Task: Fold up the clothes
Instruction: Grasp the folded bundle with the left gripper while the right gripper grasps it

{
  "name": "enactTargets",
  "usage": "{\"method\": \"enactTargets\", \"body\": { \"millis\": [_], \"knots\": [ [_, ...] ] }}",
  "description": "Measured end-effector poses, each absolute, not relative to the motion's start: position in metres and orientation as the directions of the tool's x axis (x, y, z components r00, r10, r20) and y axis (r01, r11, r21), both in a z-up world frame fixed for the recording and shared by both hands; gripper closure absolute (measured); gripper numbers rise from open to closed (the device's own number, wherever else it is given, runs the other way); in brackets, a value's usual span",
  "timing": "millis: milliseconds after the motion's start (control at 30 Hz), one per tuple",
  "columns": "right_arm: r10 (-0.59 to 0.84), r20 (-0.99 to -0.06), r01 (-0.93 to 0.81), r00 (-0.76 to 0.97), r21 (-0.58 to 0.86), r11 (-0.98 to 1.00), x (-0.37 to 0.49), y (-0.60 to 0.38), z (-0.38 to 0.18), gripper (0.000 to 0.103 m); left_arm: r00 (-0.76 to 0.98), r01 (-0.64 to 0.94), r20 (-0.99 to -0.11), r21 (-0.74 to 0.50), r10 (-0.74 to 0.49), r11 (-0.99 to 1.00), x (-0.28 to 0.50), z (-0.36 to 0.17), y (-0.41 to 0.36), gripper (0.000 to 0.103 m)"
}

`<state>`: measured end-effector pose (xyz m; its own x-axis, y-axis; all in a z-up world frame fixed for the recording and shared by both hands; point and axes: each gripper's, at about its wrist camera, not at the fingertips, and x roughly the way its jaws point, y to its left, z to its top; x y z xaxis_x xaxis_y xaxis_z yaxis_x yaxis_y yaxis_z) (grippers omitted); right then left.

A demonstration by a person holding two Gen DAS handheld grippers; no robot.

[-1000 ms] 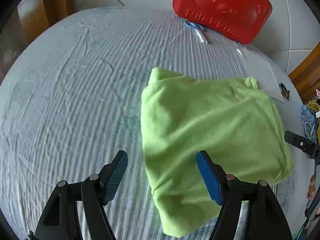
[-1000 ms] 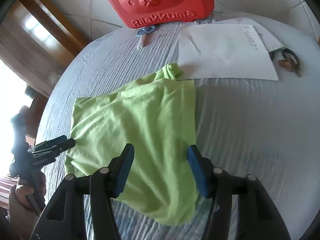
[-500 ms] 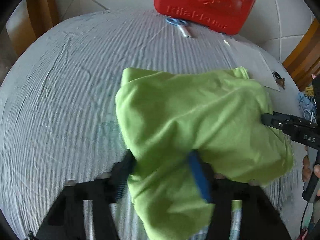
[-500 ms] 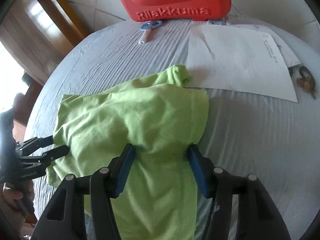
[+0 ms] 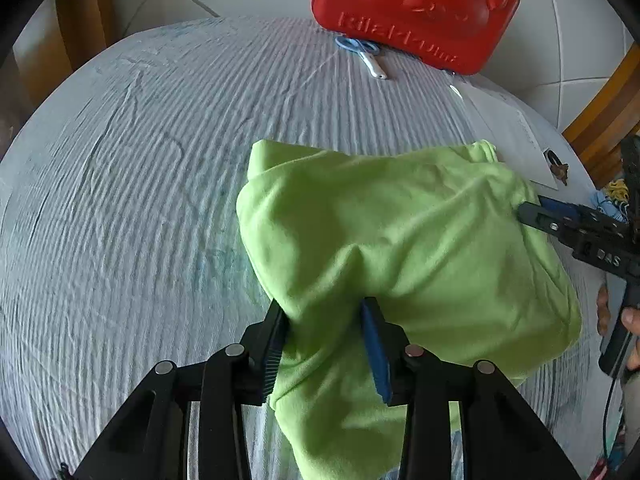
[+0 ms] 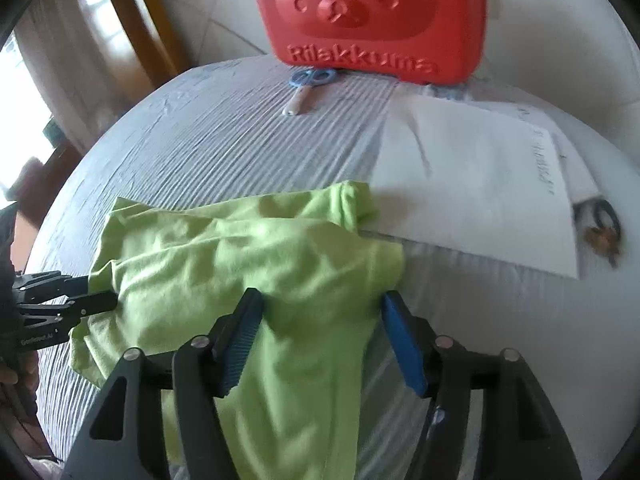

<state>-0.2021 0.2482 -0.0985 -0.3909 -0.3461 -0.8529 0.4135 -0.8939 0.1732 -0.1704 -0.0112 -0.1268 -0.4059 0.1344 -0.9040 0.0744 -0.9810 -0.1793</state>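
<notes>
The lime-green garment (image 5: 400,240) is lying bunched on the ribbed pale-grey cloth covering the surface (image 5: 140,200), its near edge hanging toward both cameras. The left gripper (image 5: 326,344) is pinching a gathered ridge of that fabric, its blue pads pressing in from both sides and the jaws standing narrow. The right gripper (image 6: 320,336) is straddling another fold of the same garment; its jaws are opening, the green cloth is lying between them, and the right-hand pad is standing clear of the fabric's edge. In the left wrist view the right gripper's black fingertips are poking into the garment's far right side. At the far rim of the surface a red Rilakkuma case (image 6: 368,16) is standing upright, with blue-handled scissors (image 6: 308,88) lying just in front of it. A white sheet of paper (image 6: 480,184) is lying beside the garment, touching its upper corner, and a set of keys (image 6: 604,232) is resting at the paper's far edge.
</notes>
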Motion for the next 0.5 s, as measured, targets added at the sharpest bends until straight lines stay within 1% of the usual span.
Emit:
{"method": "enactTargets", "body": {
  "millis": [33, 67, 100, 133, 167, 200, 233, 267, 333, 433, 500],
  "knots": [
    [-0.354, -0.858, 0.413, -0.371, 0.188, -0.891, -0.207, 0.247, -0.105, 0.040, -0.407, 0.068, -0.903, -0.181, 0.139, -0.981, -0.172, -0.127, -0.010, 0.055],
    [-0.371, -0.851, 0.420, -0.372, 0.202, -0.885, -0.208, 0.246, -0.107, 0.035, -0.405, 0.051, -0.903, -0.181, 0.145, -0.982, -0.174, -0.127, -0.006, 0.048],
    [-0.381, -0.846, 0.426, -0.372, 0.209, -0.880, -0.206, 0.244, -0.107, 0.032, -0.404, 0.047, -0.904, -0.173, 0.140, -0.984, -0.175, -0.128, -0.004, 0.047],
    [-0.383, -0.850, 0.429, -0.362, 0.213, -0.878, -0.205, 0.241, -0.109, 0.034, -0.404, 0.041, -0.906, -0.158, 0.128, -0.987, -0.175, -0.127, -0.002, 0.047],
    [-0.381, -0.857, 0.435, -0.347, 0.213, -0.875, -0.201, 0.238, -0.109, 0.044, -0.403, 0.036, -0.908, -0.144, 0.117, -0.989, -0.175, -0.127, 0.000, 0.051],
    [-0.375, -0.867, 0.445, -0.327, 0.209, -0.871, -0.196, 0.233, -0.108, 0.061, -0.403, 0.032, -0.909, -0.130, 0.107, -0.991, -0.174, -0.127, 0.002, 0.071],
    [-0.383, -0.874, 0.449, -0.301, 0.224, -0.865, -0.190, 0.232, -0.107, 0.068, -0.401, 0.046, -0.909, -0.142, 0.112, -0.989, -0.172, -0.126, -0.001, 0.085],
    [-0.393, -0.875, 0.451, -0.284, 0.240, -0.860, -0.186, 0.232, -0.107, 0.078, -0.404, 0.058, -0.906, -0.165, 0.128, -0.985, -0.172, -0.127, -0.005, 0.091],
    [-0.405, -0.873, 0.455, -0.272, 0.254, -0.854, -0.179, 0.233, -0.109, 0.079, -0.409, 0.080, -0.898, -0.210, 0.160, -0.974, -0.171, -0.128, -0.013, 0.093],
    [-0.415, -0.868, 0.448, -0.272, 0.267, -0.853, -0.185, 0.232, -0.111, 0.082, -0.417, 0.056, -0.900, -0.165, 0.127, -0.985, -0.178, -0.128, -0.007, 0.093],
    [-0.398, -0.872, 0.443, -0.285, 0.249, -0.861, -0.189, 0.227, -0.112, 0.084, -0.414, 0.047, -0.904, -0.141, 0.109, -0.989, -0.183, -0.127, -0.003, 0.095]
  ]
}}
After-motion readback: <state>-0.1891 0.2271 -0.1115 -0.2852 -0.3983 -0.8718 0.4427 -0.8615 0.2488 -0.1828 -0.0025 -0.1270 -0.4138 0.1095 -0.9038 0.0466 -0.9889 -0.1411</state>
